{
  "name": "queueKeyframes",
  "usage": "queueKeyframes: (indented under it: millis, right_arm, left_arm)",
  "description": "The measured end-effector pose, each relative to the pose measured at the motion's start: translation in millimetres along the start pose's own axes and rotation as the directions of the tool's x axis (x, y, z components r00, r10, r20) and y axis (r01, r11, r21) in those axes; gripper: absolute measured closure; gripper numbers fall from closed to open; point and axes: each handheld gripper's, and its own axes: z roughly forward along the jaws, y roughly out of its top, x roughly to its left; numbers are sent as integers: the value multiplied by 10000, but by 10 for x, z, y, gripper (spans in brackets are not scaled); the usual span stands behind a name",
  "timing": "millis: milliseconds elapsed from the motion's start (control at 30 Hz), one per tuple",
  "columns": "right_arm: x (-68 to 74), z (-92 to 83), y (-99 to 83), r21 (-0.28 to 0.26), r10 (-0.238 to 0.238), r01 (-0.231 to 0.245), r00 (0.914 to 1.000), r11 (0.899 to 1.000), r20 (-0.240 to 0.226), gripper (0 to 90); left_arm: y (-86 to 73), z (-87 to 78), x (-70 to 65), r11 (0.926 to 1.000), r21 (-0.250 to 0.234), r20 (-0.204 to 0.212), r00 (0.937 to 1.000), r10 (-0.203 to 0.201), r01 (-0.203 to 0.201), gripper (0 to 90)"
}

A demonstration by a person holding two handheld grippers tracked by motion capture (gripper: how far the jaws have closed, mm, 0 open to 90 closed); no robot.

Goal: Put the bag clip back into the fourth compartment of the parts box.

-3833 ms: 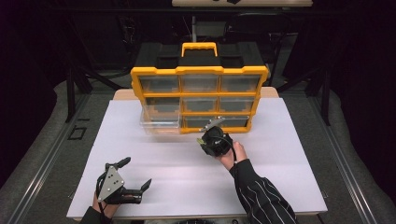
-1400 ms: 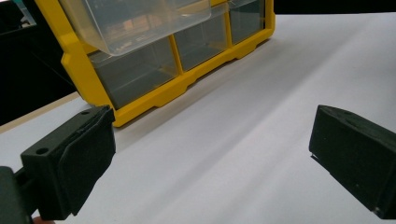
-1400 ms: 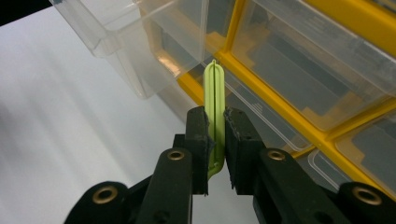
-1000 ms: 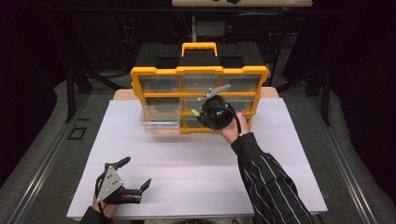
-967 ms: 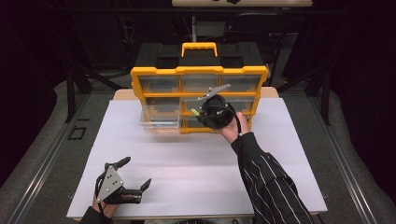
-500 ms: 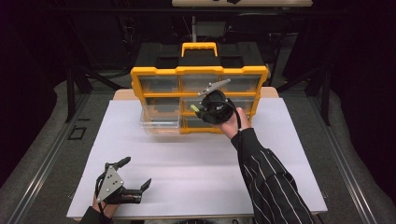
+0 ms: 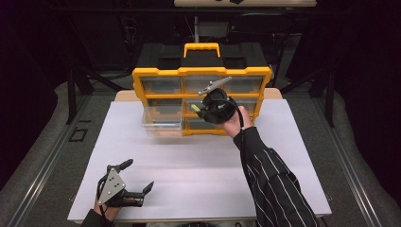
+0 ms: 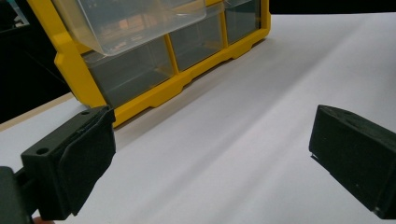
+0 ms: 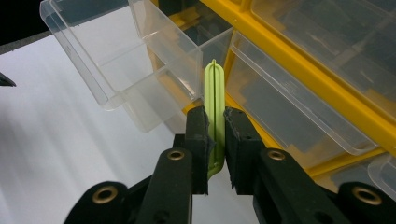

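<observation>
Since the earlier frames the right gripper (image 7: 204,108) has been travelling up the white table (image 7: 189,165), away from the person and onto the face of the yellow organizer (image 7: 142,78), while the left gripper (image 7: 130,182) has been keeping its place at the near edge.

Nearest the camera, that left gripper is lying idle in the person's hand, its jaws spread wide with nothing but bare tabletop between them — parked, it seems, to leave the working side free.

Farther up, the striped sleeve (image 7: 272,184) is reaching across the sheet, and the right gripper (image 9: 215,140) is clamping its two black jaws on a slim green piece (image 9: 215,102), holding it on edge with its tip pointing at the organizer. In the right gripper view the piece is standing just beside the clear drawer (image 9: 126,70) that is hanging pulled out of the frame's left column — apparently the bin it is meant for, left open and tilting forward so the piece can be dropped in from above.

Beyond, the organizer's other drawers are sitting shut, and its carry handle (image 7: 202,46) is standing at the top against the dark room.
</observation>
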Motion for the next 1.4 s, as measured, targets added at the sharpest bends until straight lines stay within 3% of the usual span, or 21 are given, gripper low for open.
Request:
queueKeyframes:
  millis: [1400]
  right_arm:
    - [143,50,469,-98,-675,673,9976,9977,-184,806]
  left_arm:
    - [3,-6,-1,10000,10,-105,9999,-16,16,7]
